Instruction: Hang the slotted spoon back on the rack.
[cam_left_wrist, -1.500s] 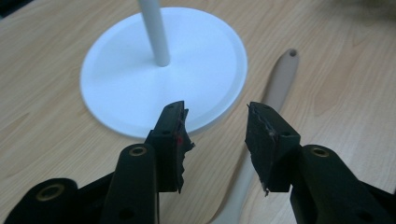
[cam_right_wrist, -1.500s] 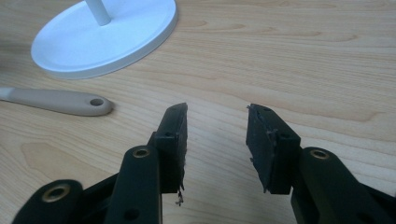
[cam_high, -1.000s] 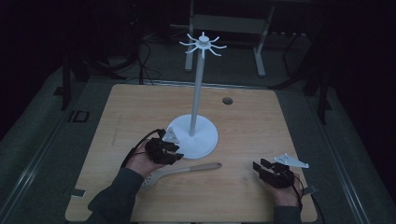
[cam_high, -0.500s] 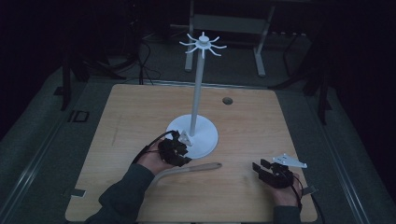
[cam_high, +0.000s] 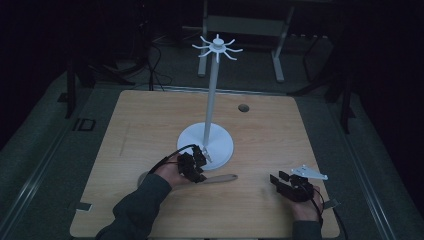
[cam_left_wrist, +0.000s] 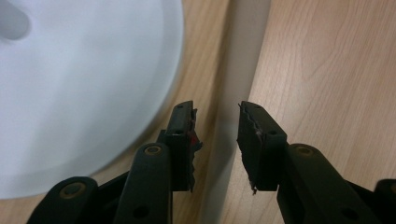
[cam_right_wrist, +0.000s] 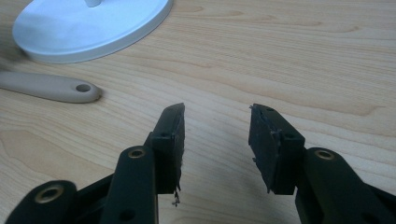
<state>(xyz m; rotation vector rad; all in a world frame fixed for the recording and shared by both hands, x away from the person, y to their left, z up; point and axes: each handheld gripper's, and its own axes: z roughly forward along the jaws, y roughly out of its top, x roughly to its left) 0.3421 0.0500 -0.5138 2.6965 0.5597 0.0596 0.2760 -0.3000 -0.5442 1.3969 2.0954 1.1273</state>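
Holding my left claw low over the table, I note its jaws apart, astride the beige spatula handle, which runs between them without clear contact. The white stand base lies just beside, its pole rising to a hooked crown. My right claw sits well apart near the table's right front, jaws apart, gripping nothing. The handle's holed end lies ahead of it.

Parted jaws straddle beige handle beside white base.
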